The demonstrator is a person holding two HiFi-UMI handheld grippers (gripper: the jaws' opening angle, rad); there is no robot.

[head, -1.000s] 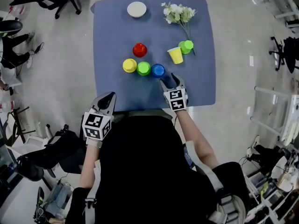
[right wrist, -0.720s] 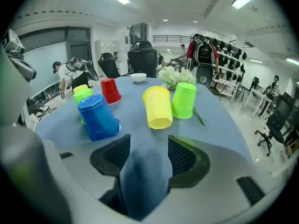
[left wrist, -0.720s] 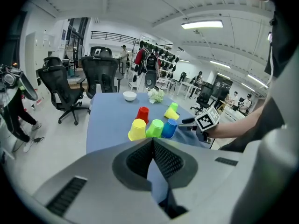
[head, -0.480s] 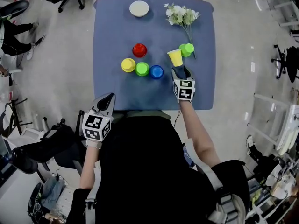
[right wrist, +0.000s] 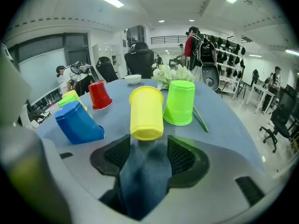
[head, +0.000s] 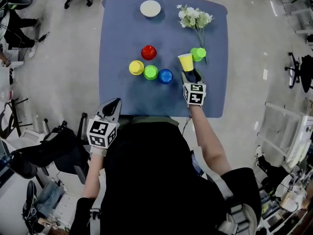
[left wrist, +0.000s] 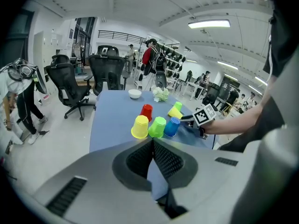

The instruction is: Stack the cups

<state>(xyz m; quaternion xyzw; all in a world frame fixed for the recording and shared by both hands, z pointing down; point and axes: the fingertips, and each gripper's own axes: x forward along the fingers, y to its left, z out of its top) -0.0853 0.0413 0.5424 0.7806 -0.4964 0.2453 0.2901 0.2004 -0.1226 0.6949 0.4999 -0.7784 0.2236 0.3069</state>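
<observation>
Tipping risk: right gripper point(head: 191, 75), jaws apart just below upright yellow cup point(head: 185, 61), could shove it into green cup point(head: 198, 54); left gripper point(head: 113, 103) jaws together

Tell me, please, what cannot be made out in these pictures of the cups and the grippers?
- Head view: whether the right gripper touches the nearby yellow plastic cup; too small.
- Right gripper view: the far yellow plastic cup and green plastic cup at left, mostly hidden behind the blue plastic cup.
- Left gripper view: the other green plastic cup, partly behind the nearby yellow one.
- Head view: the blue table's near edge, hidden by the person.
</observation>
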